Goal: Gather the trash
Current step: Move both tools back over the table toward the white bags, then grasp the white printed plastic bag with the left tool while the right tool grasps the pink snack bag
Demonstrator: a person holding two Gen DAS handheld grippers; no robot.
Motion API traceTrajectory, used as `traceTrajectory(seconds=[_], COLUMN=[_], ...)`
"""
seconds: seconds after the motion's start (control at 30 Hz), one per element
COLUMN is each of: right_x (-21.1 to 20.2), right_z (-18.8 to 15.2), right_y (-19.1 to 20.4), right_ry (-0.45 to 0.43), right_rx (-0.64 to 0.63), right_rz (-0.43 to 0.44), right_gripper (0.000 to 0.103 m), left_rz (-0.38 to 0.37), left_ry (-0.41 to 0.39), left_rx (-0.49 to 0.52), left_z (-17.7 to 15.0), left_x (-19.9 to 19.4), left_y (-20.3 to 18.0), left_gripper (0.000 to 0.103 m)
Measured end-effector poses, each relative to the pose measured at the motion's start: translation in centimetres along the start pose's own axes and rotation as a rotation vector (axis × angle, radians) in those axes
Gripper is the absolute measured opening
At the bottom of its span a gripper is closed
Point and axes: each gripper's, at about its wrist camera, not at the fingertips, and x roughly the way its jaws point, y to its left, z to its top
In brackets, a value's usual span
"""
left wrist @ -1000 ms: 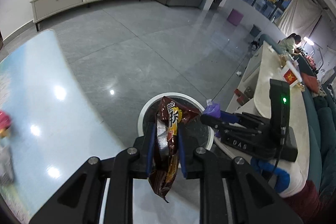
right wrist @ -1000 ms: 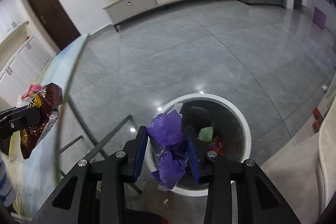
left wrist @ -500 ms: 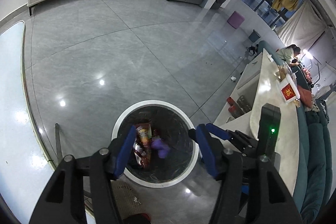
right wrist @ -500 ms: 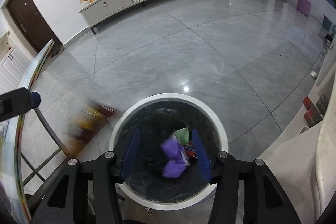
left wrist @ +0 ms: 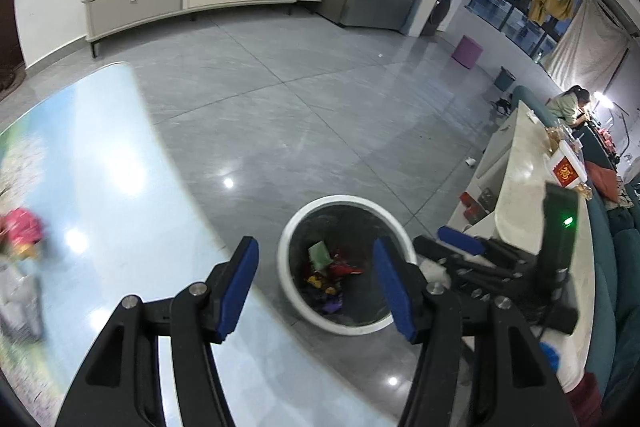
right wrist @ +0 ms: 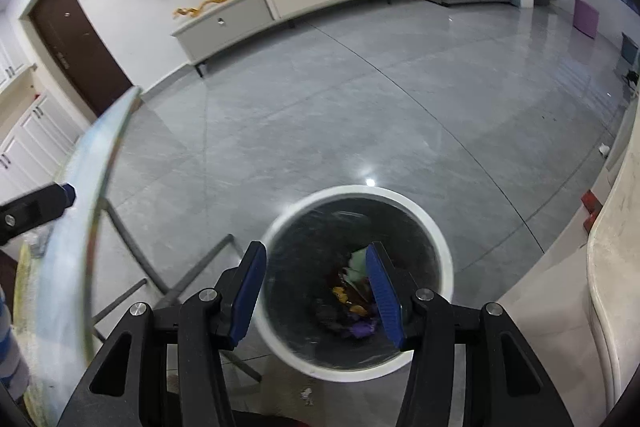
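A round white-rimmed trash bin (left wrist: 344, 201) (right wrist: 360, 191) stands on the grey floor between the table and the counter. Inside lie several wrappers: a green one (left wrist: 318, 255), red ones (left wrist: 346, 267), a purple wrapper (right wrist: 362, 327) and a brown snack bag (right wrist: 348, 299). My left gripper (left wrist: 314, 267) hangs open above the bin's near-left rim, nothing between its blue pads. My right gripper (right wrist: 314, 267) is open over the bin's mouth, also with nothing in it. In each wrist view the other gripper shows beside the bin: the right gripper (left wrist: 450, 241), the left gripper (right wrist: 66, 193).
The glossy glass table (left wrist: 100, 187) (right wrist: 80, 207) lies left of the bin, with blurred pink litter (left wrist: 22, 231) on it and metal legs (right wrist: 192, 275) beneath. A white counter (left wrist: 524, 211) and teal sofa (left wrist: 608, 299) lie to the right. A person (left wrist: 568, 103) sits far right.
Both grippers were shut, left on the brown snack bag and right on the purple wrapper, above the bin. Both opened and the wrappers fell in. The left view has swung back toward the table.
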Motion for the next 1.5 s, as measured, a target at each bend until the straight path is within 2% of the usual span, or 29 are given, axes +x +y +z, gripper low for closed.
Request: traceTrajectory(seconds=[0.2,0.3,0.47,0.6,0.77,1.1,1.27,1.5], right_x=[-2.9,-4.2,-5.4,-5.4,-4.5,-1.4,1.2,6.0], right_z=[-0.3,-0.2,0.3,0.6,0.7,2.1,3.6,4.2], right_y=[3.0,4.5,7.6,11.0,15.4,22.0,25.7,31.2], right_ry=[-0.026,-0.037,-0.05,-0.053,-0.038,-0.022,-0.007,0.044], right_rx=[-0.038,-0.067,-0.128,-0.184,-0.258,-0.365,-0.414,-0.494], right_rz=[0.028,0.04,0.072,0.114,0.157,0.235,0.27,0.32], right_gripper=[0.049,0.049,0.049,0.049,0.049,0.05,0.05,0.049], left_rz=[0.118,0.188,0.316,0.389,0.444,0.483,0.45,0.423], left_ry=[-0.055,-0.107,-0.183,-0.196,-0.175,-0.126,-0.132,-0.147], left_rx=[-0.03,-0.085,-0.19,-0.291,-0.398,-0.49,-0.524,-0.52], left_z=[-2.6,-3.8,-5.8,-7.0,-7.5,-6.7,-7.5,-8.2], left_x=[-4.1,-6.7,-10.7,-12.1,-11.6,-8.0,-7.8,-8.3], left_y=[3.9,6.6,11.8,15.7,19.3,22.2,23.0,23.4], left_gripper=[0.06,0.07,0.073,0.08,0.08,0.081,0.081,0.08])
